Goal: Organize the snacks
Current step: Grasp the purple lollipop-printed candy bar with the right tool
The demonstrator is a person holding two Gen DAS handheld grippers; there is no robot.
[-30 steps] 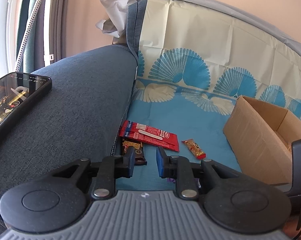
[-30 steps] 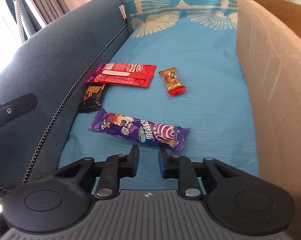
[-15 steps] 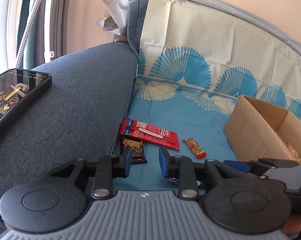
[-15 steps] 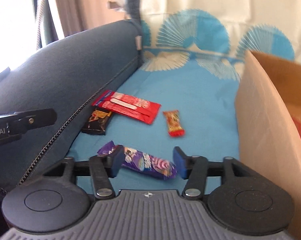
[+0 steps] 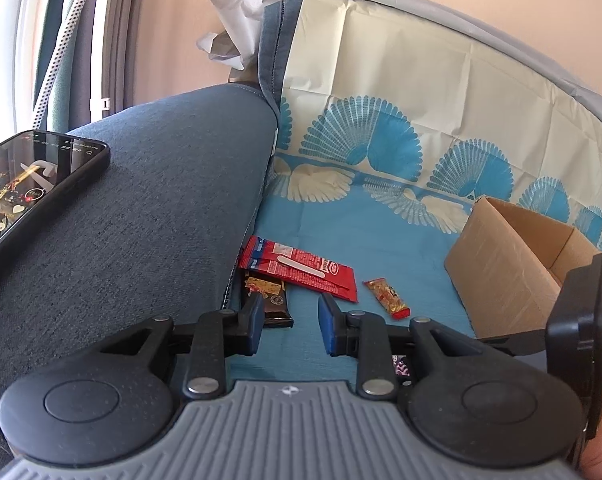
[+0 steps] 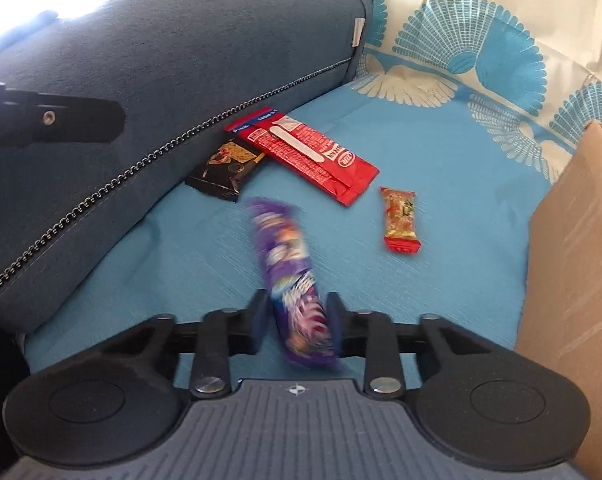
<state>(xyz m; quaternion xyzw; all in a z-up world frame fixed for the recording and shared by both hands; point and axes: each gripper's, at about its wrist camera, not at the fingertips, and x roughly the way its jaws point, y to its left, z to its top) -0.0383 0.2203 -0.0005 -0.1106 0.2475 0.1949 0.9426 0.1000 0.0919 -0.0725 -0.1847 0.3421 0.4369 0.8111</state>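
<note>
- Left wrist view: left gripper (image 5: 287, 324) stands partly open with nothing between its blue pads, hovering over the blue sofa cover (image 5: 381, 240).
- Just ahead of its left finger: dark chocolate bar (image 5: 271, 300), flat, against the sofa armrest (image 5: 141, 220). Judged stiff; take across the short width.
- Ahead, centre: red snack packet (image 5: 301, 270), flat, overlapping the dark bar's far end. Judged light, crinkly, slippery film; pinch at an end seam.
- Ahead, right: small orange candy bar (image 5: 387, 298), lying alone. Beyond it, open cardboard box (image 5: 497, 276).
- Right wrist view: right gripper (image 6: 297, 320), jaws closing, purple snack packet (image 6: 291, 276) between the pads at its near end, the rest sticking forward, blurred.
- Judged light and soft; an end hold lets it swing, so mid-body grasp suits better.
- Cardboard box wall (image 6: 573, 280) is to the gripper's right.
</note>
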